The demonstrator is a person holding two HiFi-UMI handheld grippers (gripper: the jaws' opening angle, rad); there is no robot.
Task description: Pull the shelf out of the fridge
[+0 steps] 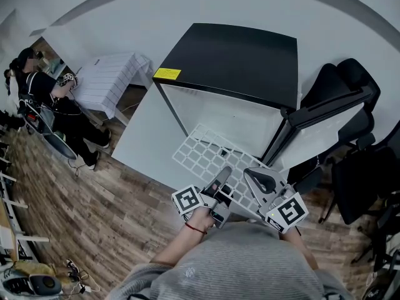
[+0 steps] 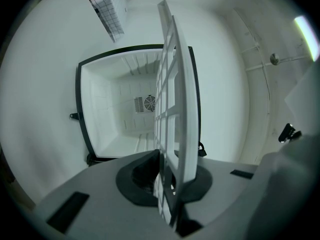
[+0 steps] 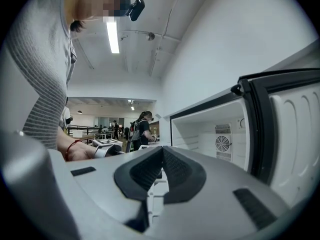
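A black mini fridge (image 1: pixel 237 55) stands with its door (image 1: pixel 325 114) swung open to the right and its white inside (image 2: pixel 115 109) bare. The white wire shelf (image 1: pixel 200 152) hangs out in front of the opening, clear of the fridge. My left gripper (image 1: pixel 224 174) is shut on the shelf's near edge. In the left gripper view the shelf (image 2: pixel 175 84) runs edge-on between the jaws of that gripper (image 2: pixel 167 159). My right gripper (image 1: pixel 257 177) sits beside it over the shelf's near right corner. Its pads meet with nothing between them (image 3: pixel 161 151), and shelf bars (image 3: pixel 156 186) show below.
The fridge rests on a white platform (image 1: pixel 140 136) above a wooden floor. A white radiator-like unit (image 1: pixel 109 80) and a crouching person (image 1: pixel 37 92) are at the left. Black office chairs (image 1: pixel 356 167) crowd the right, behind the open door (image 3: pixel 295 129).
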